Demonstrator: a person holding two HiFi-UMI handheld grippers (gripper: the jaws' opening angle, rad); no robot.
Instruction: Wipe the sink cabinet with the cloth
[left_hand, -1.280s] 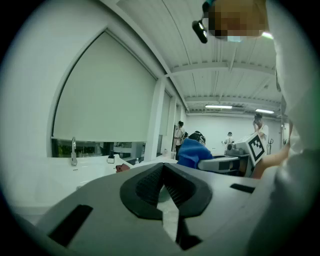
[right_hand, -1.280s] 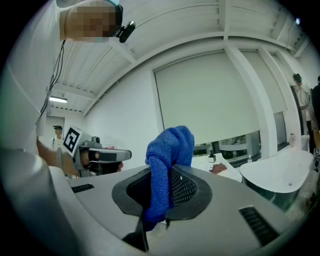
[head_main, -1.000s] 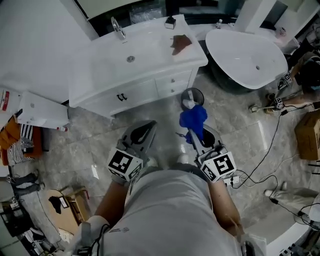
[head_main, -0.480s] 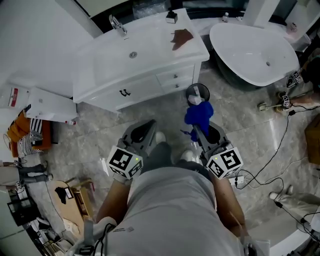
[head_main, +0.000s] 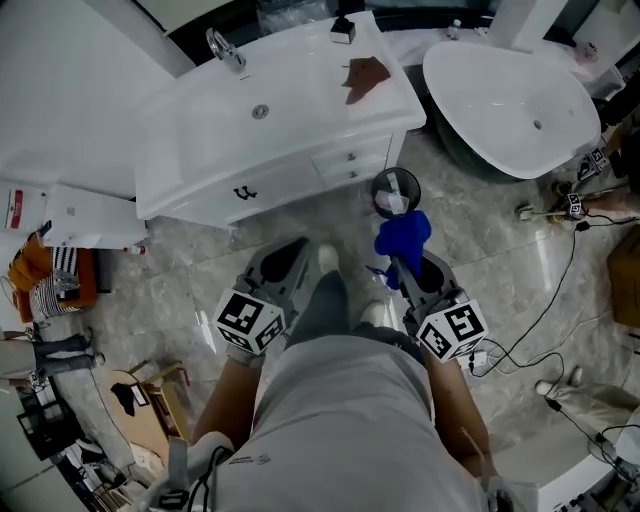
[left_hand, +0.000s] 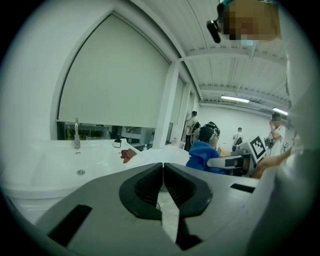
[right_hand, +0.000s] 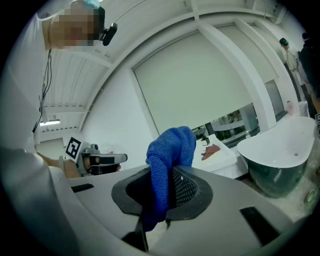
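Cloth (right_hand: 169, 150), blue and bunched, is pinched in the right claw (right_hand: 167, 176), long side running along the jaws, free end poking toward the sink cabinet (head_main: 290, 170), well apart from it. Left claw (left_hand: 163, 167) is pressed together, empty.

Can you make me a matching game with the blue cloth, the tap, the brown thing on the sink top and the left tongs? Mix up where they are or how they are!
Things:
1. blue cloth
2. tap
3. brown thing
4. left tongs

Place or state:
A. shut, with nothing inside
B. lying on top of the sink cabinet, near its right end in the head view
C. pinched in the right tongs
D. standing at the back edge of the basin

Right pairs: 1-C, 2-D, 3-B, 4-A.
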